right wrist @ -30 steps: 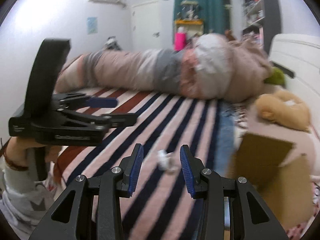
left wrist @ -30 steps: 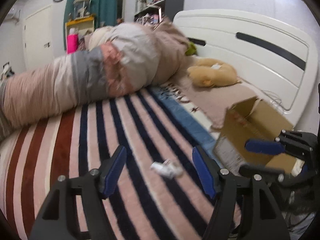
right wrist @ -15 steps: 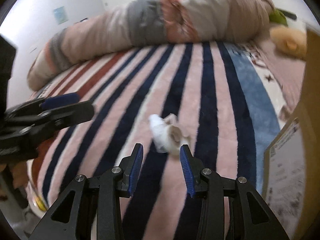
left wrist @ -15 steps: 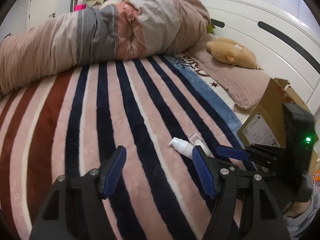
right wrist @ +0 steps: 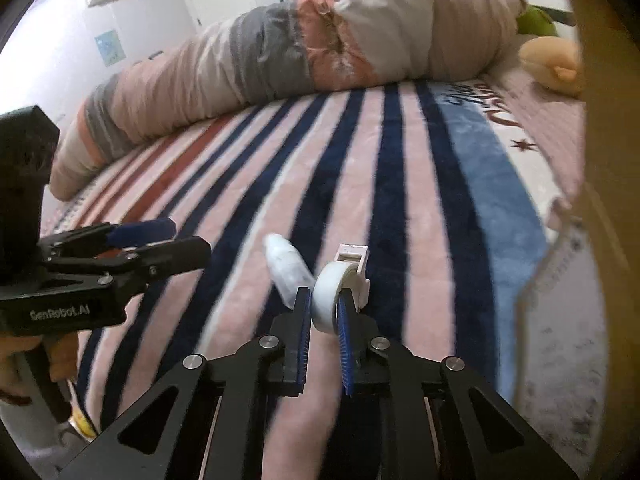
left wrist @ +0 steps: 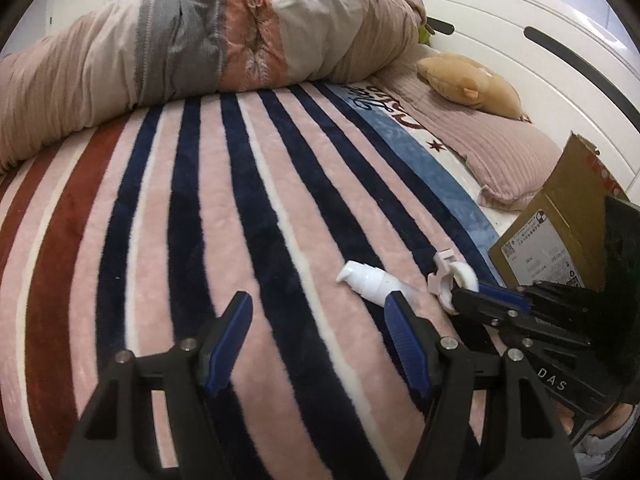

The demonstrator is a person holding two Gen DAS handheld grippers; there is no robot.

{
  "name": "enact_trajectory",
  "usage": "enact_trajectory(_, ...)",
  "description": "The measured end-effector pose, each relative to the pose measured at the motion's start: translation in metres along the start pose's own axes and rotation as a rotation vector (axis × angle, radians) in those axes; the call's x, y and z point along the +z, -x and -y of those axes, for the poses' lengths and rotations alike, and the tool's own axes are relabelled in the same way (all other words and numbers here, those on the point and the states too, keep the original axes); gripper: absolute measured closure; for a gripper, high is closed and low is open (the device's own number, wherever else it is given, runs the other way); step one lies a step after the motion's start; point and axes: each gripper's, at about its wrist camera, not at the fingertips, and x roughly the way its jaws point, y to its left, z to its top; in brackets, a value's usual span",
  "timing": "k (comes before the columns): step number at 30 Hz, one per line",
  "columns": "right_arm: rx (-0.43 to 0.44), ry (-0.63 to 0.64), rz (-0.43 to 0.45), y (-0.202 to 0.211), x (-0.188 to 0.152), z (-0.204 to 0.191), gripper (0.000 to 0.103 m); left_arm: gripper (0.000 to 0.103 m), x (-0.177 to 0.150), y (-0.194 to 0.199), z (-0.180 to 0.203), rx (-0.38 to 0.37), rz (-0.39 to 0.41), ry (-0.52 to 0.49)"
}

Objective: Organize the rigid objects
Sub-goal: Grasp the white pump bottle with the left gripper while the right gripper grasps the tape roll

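On the bed lies a striped blanket [left wrist: 248, 208] in pink, dark blue and red. Two small white things rest on it, side by side: a pump bottle [left wrist: 370, 280] and a tape holder [right wrist: 334, 290] with a round white roll in it.

The right gripper [right wrist: 322, 312] has just closed its jaws, and the tape holder sits between them. The blue pads press on both flat sides of the white roll, so it is held. The boxy end of the tape holder sticks out past the jaw tips. The pump bottle lies just to the left of these jaws and is not in them.

The left gripper [left wrist: 316, 320] hangs above the blanket with its jaws about half open and nothing between them. The pump bottle lies just past the tip of its right jaw.

A brown cardboard box [left wrist: 560, 216] stands at the right, near the tape holder. A rolled quilt [left wrist: 200, 40] and a tan plush toy [left wrist: 472, 84] lie farther back.
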Motion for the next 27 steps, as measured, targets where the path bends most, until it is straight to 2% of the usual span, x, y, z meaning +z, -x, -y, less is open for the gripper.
enact_trajectory(2,-0.067,0.018,-0.022,-0.004,-0.004,0.000,0.094,0.038,0.000,-0.005,0.004,-0.009,-0.008,-0.011)
enact_trajectory(4,-0.095,0.039,-0.047,-0.009,-0.008,-0.001,0.089,0.035,0.001,-0.012,0.010,-0.019,-0.022,-0.031)
enact_trajectory(6,-0.095,0.048,-0.034,-0.010,-0.012,-0.002,0.067,0.031,0.002,-0.022,0.016,-0.032,-0.036,-0.050)
enact_trajectory(8,-0.122,0.063,-0.017,-0.010,-0.014,-0.002,0.058,0.031,0.002,-0.030,0.020,-0.046,-0.051,-0.061)
enact_trajectory(14,-0.163,0.124,-0.013,-0.017,-0.017,-0.002,0.057,0.030,0.007,-0.060,0.028,-0.107,-0.068,-0.066)
enact_trajectory(19,-0.190,0.137,0.010,-0.020,-0.015,0.000,0.050,0.032,0.008,-0.069,0.033,-0.088,-0.050,-0.086)
enact_trajectory(20,-0.186,0.137,0.012,-0.021,-0.015,0.001,0.050,0.040,0.008,-0.069,0.033,-0.083,-0.049,-0.088)
enact_trajectory(21,-0.187,0.138,0.013,-0.022,-0.015,0.001,0.050,0.042,0.007,-0.069,0.033,-0.074,-0.050,-0.093)
enact_trajectory(27,-0.164,0.112,0.021,-0.025,-0.010,0.001,0.050,0.042,0.002,-0.054,0.025,-0.077,-0.043,-0.079)
